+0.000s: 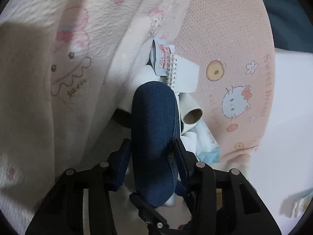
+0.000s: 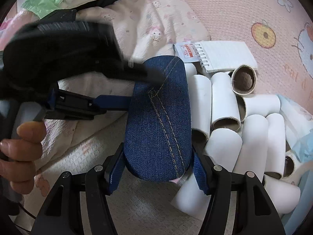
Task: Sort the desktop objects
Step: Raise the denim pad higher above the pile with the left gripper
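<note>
While both grippers [image 1: 152, 154] [image 2: 158, 168] clamp the denim case [image 2: 160, 121], it hides several tubes [image 2: 225, 101].

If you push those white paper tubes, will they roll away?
Probably. The white paper tubes are round and lie on their sides, so they likely roll. They look hollow, so probably light and squashable. The soft pink mat may slow them.

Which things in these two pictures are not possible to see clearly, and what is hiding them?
- Left wrist view: most paper tubes are hidden behind the denim case.
- Right wrist view: the left tool is motion-blurred; the case's far end is covered by it.
- Both views: the packet's print is too small to read.
- Right wrist view: the blue wrapper is cut by the edge.
</note>
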A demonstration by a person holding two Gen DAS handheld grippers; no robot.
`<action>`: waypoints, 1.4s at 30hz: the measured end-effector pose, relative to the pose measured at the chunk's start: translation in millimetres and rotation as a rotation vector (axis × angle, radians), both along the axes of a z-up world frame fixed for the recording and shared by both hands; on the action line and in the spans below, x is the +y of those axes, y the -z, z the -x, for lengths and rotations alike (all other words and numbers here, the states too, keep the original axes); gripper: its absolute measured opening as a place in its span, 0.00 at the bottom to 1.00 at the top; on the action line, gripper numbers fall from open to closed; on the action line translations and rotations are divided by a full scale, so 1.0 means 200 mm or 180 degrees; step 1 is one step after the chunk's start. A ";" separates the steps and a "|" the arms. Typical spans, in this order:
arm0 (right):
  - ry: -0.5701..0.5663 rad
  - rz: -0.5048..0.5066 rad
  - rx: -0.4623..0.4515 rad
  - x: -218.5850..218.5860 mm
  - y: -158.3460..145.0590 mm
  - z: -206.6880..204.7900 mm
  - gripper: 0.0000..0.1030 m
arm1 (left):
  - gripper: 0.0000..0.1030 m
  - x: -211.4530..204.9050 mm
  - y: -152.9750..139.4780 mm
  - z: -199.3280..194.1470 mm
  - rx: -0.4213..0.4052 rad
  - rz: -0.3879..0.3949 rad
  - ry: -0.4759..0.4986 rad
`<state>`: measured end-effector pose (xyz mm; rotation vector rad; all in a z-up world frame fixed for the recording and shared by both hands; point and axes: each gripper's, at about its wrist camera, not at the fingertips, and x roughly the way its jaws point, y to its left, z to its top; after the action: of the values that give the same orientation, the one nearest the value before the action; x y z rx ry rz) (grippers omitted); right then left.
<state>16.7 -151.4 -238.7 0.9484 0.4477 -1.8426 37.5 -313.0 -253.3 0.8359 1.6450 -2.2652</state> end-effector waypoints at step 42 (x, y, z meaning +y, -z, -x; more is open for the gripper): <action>0.1138 0.0126 0.0766 0.78 -0.75 0.06 0.59 | 0.45 0.70 -0.81 0.54 0.1109 0.0746 0.1432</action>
<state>4.7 3.6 -89.6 0.8211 0.4038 -2.2964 -69.6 -173.5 -90.7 0.8579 1.3730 -2.9904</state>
